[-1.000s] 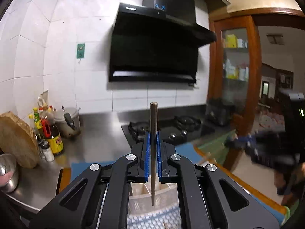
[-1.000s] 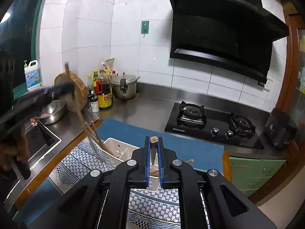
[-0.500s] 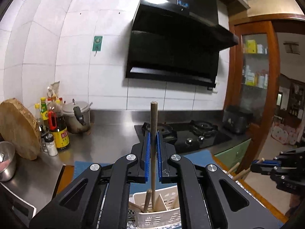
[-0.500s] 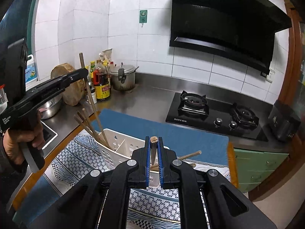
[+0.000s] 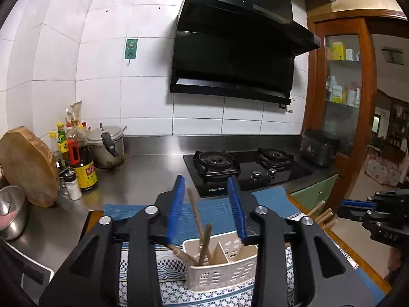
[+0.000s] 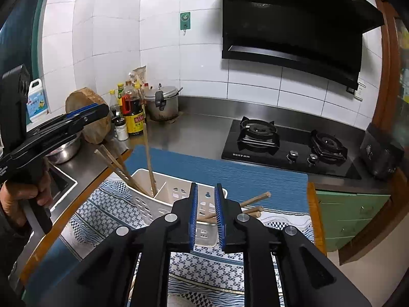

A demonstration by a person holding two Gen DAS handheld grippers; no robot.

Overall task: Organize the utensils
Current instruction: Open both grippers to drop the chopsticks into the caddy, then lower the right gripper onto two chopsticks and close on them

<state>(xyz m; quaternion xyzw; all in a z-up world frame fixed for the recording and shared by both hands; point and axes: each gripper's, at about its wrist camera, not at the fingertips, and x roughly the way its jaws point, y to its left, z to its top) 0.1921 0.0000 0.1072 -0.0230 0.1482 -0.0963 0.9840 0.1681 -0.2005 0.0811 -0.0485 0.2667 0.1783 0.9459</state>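
Observation:
A white slotted utensil caddy [image 5: 222, 268] [image 6: 158, 192] stands on a patterned cloth. Several wooden chopsticks [image 5: 198, 220] [image 6: 148, 158] stand in its left compartment. More chopsticks [image 6: 251, 204] poke out of its right side. My left gripper [image 5: 205, 192] is open and empty just above the caddy, with a chopstick leaning between its jaws. My right gripper [image 6: 205, 199] is open and empty over the caddy's right compartment. The left gripper also shows at the left of the right wrist view [image 6: 84, 116].
A blue mat [image 6: 230, 168] lies under the cloth. A gas hob [image 6: 288, 145] is behind it. Sauce bottles [image 6: 131, 112], a pressure cooker [image 6: 162, 102], a wooden chopping block [image 6: 88, 115] and a steel bowl [image 5: 10, 212] stand at the left. The counter edge runs along the right.
Both grippers have opened. The left one let its chopstick drop into the caddy's left compartment. The right one let go of its stick, and the sticks now poke from the caddy's right side.

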